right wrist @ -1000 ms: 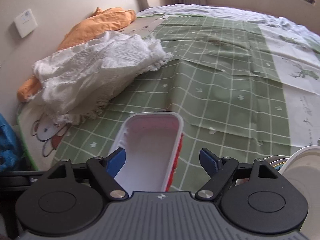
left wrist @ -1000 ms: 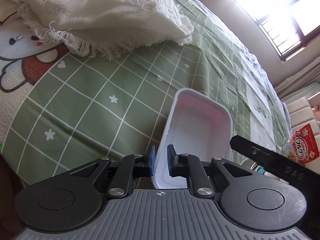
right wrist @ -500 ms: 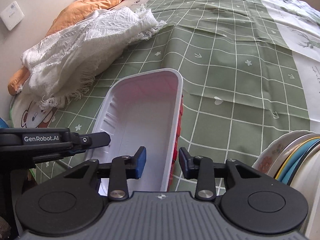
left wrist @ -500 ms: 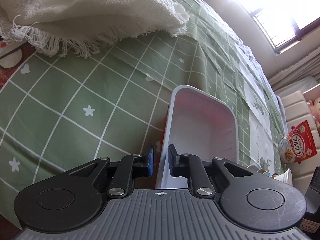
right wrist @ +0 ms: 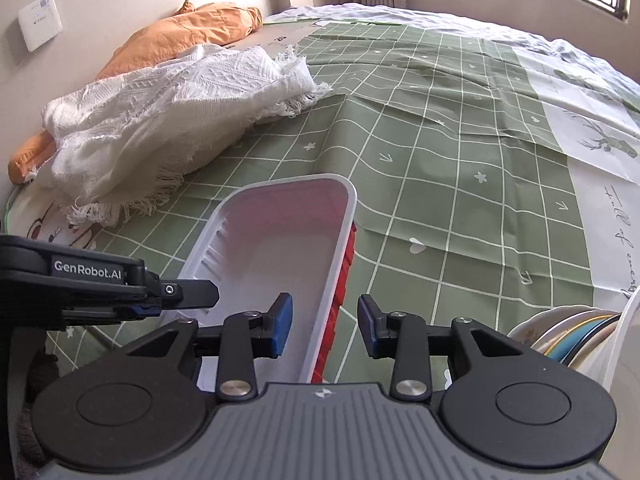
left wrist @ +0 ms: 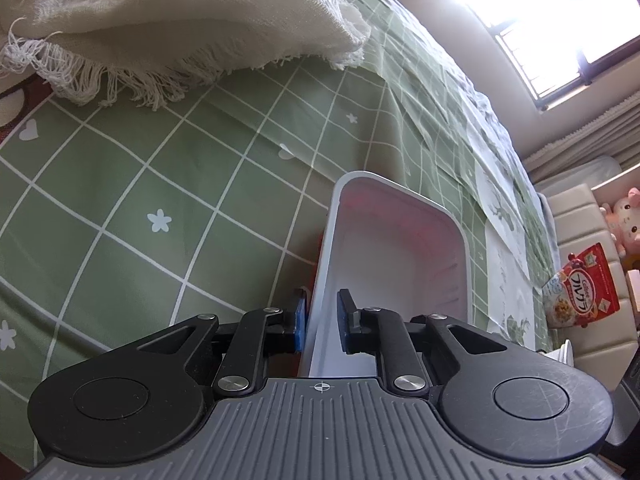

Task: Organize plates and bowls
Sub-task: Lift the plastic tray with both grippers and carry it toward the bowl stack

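A white rectangular plastic tray [left wrist: 394,264] with a red outside is held above the green checked cloth [left wrist: 168,184]. My left gripper [left wrist: 322,328] is shut on the tray's left rim. The tray also shows in the right wrist view [right wrist: 280,256]. My right gripper [right wrist: 325,326] is open, its jaws either side of the tray's right rim without touching it. A stack of plates [right wrist: 568,332] of several colours stands on edge at the lower right, beside a white container [right wrist: 624,344].
A white fringed blanket [right wrist: 168,120] and an orange pillow [right wrist: 188,36] lie on the far left of the bed. A red cereal bag [left wrist: 584,288] and a beige seat [left wrist: 580,220] are at the right. A window is behind.
My right gripper has opened wider around the tray's right rim after narrowing half a second ago. My left gripper keeps its hold and has moved a little closer to the blanket.
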The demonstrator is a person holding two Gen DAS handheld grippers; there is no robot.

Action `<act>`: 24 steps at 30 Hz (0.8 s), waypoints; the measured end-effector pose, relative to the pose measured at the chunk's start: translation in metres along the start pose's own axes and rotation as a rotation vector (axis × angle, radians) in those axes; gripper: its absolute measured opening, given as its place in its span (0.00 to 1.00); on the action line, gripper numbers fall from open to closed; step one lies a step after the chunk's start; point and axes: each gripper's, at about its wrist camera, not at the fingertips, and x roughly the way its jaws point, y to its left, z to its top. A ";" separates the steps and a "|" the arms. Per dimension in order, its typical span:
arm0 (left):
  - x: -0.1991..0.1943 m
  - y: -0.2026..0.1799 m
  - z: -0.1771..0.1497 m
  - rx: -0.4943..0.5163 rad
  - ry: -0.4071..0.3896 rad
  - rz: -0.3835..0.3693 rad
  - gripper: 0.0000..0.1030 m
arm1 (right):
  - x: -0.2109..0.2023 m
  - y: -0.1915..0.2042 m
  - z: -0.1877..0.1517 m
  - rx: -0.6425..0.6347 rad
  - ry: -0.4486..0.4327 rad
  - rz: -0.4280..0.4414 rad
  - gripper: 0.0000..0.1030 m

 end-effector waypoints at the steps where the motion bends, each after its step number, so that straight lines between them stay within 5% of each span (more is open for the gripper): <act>1: 0.000 0.000 -0.001 0.001 -0.001 -0.005 0.17 | -0.001 0.000 -0.002 -0.002 -0.008 0.009 0.34; 12: -0.032 -0.028 -0.014 0.072 -0.019 0.003 0.18 | -0.028 -0.006 0.000 0.063 -0.043 0.053 0.27; 20: -0.113 -0.088 -0.035 0.198 -0.205 -0.003 0.21 | -0.107 -0.007 0.000 0.058 -0.213 0.118 0.27; 24: -0.133 -0.123 -0.047 0.245 -0.236 -0.041 0.21 | -0.154 -0.029 -0.004 0.080 -0.302 0.116 0.27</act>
